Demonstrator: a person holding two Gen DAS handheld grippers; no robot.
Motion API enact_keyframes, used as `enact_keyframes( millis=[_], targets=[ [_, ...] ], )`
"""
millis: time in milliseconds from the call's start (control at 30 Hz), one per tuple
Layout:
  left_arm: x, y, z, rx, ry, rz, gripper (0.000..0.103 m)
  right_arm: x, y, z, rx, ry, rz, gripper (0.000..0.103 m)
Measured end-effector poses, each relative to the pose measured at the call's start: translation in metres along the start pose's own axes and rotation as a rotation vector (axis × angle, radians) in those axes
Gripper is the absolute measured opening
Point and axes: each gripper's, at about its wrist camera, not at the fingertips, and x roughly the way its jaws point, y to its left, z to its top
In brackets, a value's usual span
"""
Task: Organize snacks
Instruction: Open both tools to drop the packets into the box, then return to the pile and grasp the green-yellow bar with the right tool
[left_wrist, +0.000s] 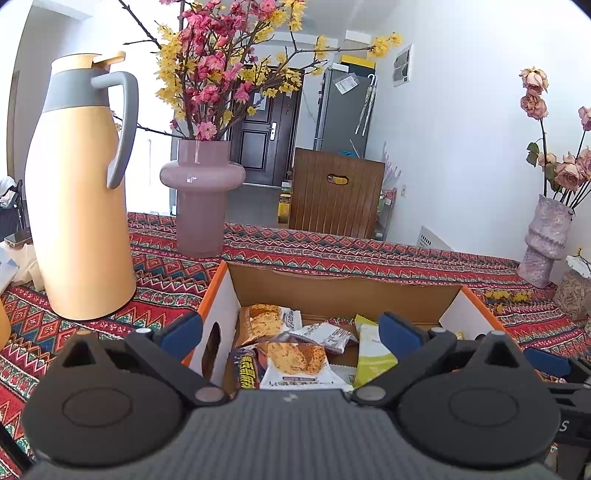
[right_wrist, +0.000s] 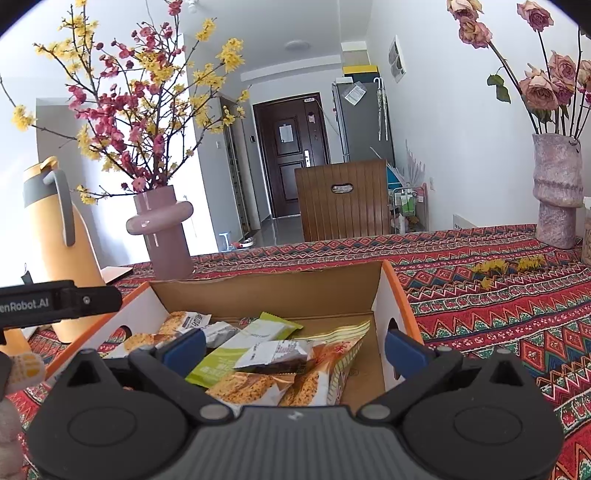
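Note:
An open cardboard box with orange edges (left_wrist: 343, 286) (right_wrist: 258, 293) sits on the patterned tablecloth and holds several wrapped snacks: cracker packs (left_wrist: 291, 356) (right_wrist: 243, 387), a green bar (left_wrist: 373, 354) (right_wrist: 243, 341) and white wrappers (left_wrist: 325, 334) (right_wrist: 275, 354). My left gripper (left_wrist: 291, 332) is open and empty, its fingers spread over the box's left wall and inside. My right gripper (right_wrist: 293, 349) is open and empty, its fingers straddling the box's right wall. The left gripper's body (right_wrist: 55, 301) shows at the left of the right wrist view.
A tall yellow thermos jug (left_wrist: 81, 195) (right_wrist: 62, 251) stands left of the box. A pink vase of blossom branches (left_wrist: 201, 199) (right_wrist: 162, 232) stands behind it. A rough pink vase of roses (left_wrist: 545, 240) (right_wrist: 556, 192) is at the right. A wooden chair back (left_wrist: 334, 192) stands beyond the table.

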Motion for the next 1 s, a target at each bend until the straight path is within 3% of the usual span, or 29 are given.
enact_keyframes(
  millis=[533, 1000],
  targets=[
    [-0.053, -0.003, 0.01, 0.003, -0.013, -0.021, 0.103, -0.044, 0.01, 0.011, -0.025, -0.006, 0.024, 0.103],
    [-0.105, 0.012, -0.024, 0.031, 0.036, 0.015, 0.103, -0.098, 0.005, -0.031, -0.052, 0.082, 0.024, 0.103]
  ],
)
